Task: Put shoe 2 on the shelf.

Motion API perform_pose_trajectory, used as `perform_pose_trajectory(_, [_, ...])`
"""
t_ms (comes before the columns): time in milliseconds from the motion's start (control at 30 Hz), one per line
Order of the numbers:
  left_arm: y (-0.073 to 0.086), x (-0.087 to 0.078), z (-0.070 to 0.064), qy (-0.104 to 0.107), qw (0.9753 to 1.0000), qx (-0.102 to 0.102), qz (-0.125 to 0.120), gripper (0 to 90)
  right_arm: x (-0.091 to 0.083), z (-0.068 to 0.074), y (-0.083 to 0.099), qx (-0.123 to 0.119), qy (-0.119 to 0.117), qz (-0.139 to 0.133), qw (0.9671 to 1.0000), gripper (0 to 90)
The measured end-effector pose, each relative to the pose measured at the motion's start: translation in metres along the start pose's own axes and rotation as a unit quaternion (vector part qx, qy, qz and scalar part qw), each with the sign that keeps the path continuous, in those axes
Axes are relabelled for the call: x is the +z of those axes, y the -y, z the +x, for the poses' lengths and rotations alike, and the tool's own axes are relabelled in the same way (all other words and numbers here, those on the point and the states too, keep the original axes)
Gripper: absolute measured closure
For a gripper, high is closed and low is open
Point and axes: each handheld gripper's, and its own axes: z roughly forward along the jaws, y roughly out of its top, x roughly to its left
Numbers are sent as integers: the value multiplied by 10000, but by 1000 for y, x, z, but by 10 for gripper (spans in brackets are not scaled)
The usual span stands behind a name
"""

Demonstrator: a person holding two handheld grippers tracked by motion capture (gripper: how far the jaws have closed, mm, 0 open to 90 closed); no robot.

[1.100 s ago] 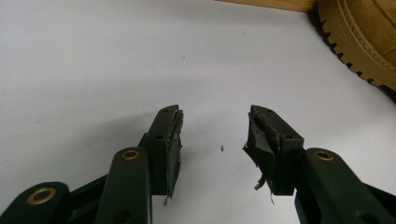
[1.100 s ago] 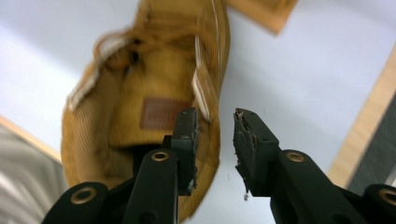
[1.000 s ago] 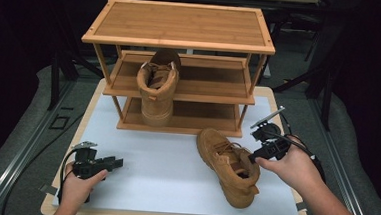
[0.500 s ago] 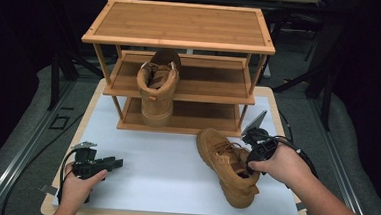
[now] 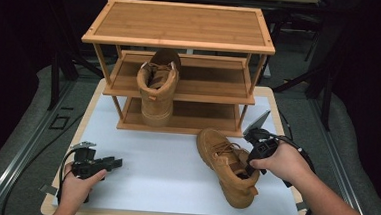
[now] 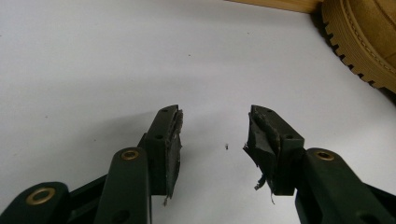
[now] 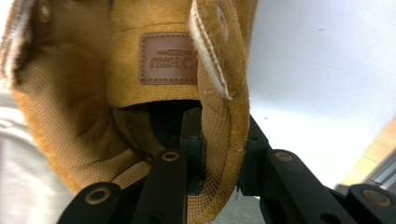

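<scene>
While the left gripper (image 5: pixel 116 161) is parked low near the front left corner of the white tabletop (image 5: pixel 165 156), its jaws are spread wide with nothing but bare surface between them, as seen in the left gripper view (image 6: pixel 215 135). Further along, a bamboo shoe rack (image 5: pixel 178 41) is set across the back edge of the table, and one tan boot (image 5: pixel 157 88) is stood heel-out at the front of its shelves. Over toward the front right corner, the second tan suede boot (image 5: pixel 227 166) is laid on the tabletop, toe pointed at the rack. Its padded collar (image 7: pixel 219 116) is pinched by the right gripper (image 7: pixel 219 158), one jaw inside the boot and one outside.
</scene>
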Motion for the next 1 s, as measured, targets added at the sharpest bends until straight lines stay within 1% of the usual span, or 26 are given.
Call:
perform_pose_trajectory(67, [0, 0, 0, 3, 10000, -11, -2, 536, 0, -1, 2, 111, -160, -11, 9998, 771])
perform_pose_trajectory(100, [0, -1, 1, 1, 10000, -19, -6, 536, 0, -5, 2, 182, -528, 37, 9984, 773])
perform_pose_trajectory(133, [0, -1, 1, -7, 10000, -10, -8, 536, 1, -7, 3, 269, -713, 7, 9971, 773])
perform_pose_trajectory(167, [0, -1, 1, -12, 10000, -28, -18, 536, 1, -9, 4, 348, -981, 12, 9946, 774])
perform_pose_trajectory(200, [-1, -1, 1, -9, 10000, -26, -32, 536, 1, -11, 6, 444, -1175, -83, 9920, 775])
perform_pose_trajectory(267, [-1, -2, 1, -17, 10000, -25, -44, 536, 0, -18, 9, 589, -1608, -197, 9850, 779])
perform_pose_trajectory(300, [-1, -3, 2, -11, 10000, -35, -59, 536, 1, -21, 11, 742, -1802, -348, 9802, 780])
perform_pose_trajectory(333, [-1, -3, 2, -14, 10000, -49, -70, 536, 0, -26, 15, 897, -2073, -423, 9732, 783])
perform_pose_trajectory(367, [-1, -3, 2, -15, 10000, -48, -75, 536, -1, -28, 17, 961, -2205, -467, 9695, 784])
perform_pose_trajectory(400, [-1, -4, 2, -17, 10000, -50, -76, 536, -1, -31, 20, 1033, -2421, -509, 9634, 785])
perform_pose_trajectory(433, [-1, -3, 2, -12, 9999, -72, -72, 536, -2, -32, 22, 1124, -2573, -544, 9582, 786])
perform_pose_trajectory(467, [-1, -3, 2, -9, 9999, -89, -71, 536, -3, -34, 25, 1179, -2771, -572, 9519, 785])
perform_pose_trajectory(500, [-1, -3, 2, -12, 9999, -84, -67, 537, -4, -34, 27, 1214, -2878, -619, 9479, 786])
perform_pose_trajectory(533, [-1, -3, 2, -12, 9999, -76, -71, 537, -5, -36, 30, 1224, -3038, -709, 9422, 786])
perform_pose_trajectory(567, [-1, -3, 2, -13, 10000, -72, -67, 536, -7, -36, 32, 1287, -3183, -805, 9358, 787])
perform_pose_trajectory(600, [-1, -3, 2, -14, 10000, -55, -71, 537, -9, -37, 35, 1370, -3297, -875, 9300, 788])
perform_pose_trajectory(700, [-1, -4, 2, -26, 9999, -60, -94, 536, -16, -36, 42, 1388, -3456, -1146, 9210, 788])
perform_pose_trajectory(733, [-1, -4, 2, -36, 9999, -75, -98, 536, -20, -34, 43, 1380, -3464, -1238, 9196, 788])
perform_pose_trajectory(767, [-1, -4, 2, -40, 9999, -79, -92, 536, -24, -33, 45, 1405, -3472, -1340, 9175, 788])
perform_pose_trajectory(800, [-1, -4, 2, -38, 9999, -80, -91, 536, -30, -31, 46, 1402, -3506, -1384, 9156, 788])
perform_pose_trajectory(833, [-1, -4, 2, -42, 9999, -79, -91, 536, -35, -30, 47, 1359, -3472, -1486, 9159, 789])
perform_pose_trajectory(867, [-1, -4, 2, -46, 9999, -77, -96, 537, -41, -28, 48, 1379, -3495, -1549, 9137, 788])
perform_pose_trajectory(900, [-1, -4, 3, -45, 9999, -79, -98, 536, -47, -27, 49, 1313, -3500, -1625, 9132, 788])
perform_pose_trajectory(933, [-1, -4, 3, -50, 9999, -79, -98, 536, -54, -25, 50, 1335, -3494, -1751, 9108, 788])
perform_pose_trajectory(967, [-1, -4, 3, -41, 9999, -87, -97, 536, -59, -24, 52, 1288, -3498, -1750, 9113, 788])
perform_pose_trajectory(1000, [-1, -4, 3, -44, 9999, -96, -102, 536, -66, -23, 53, 1267, -3495, -1835, 9100, 788])
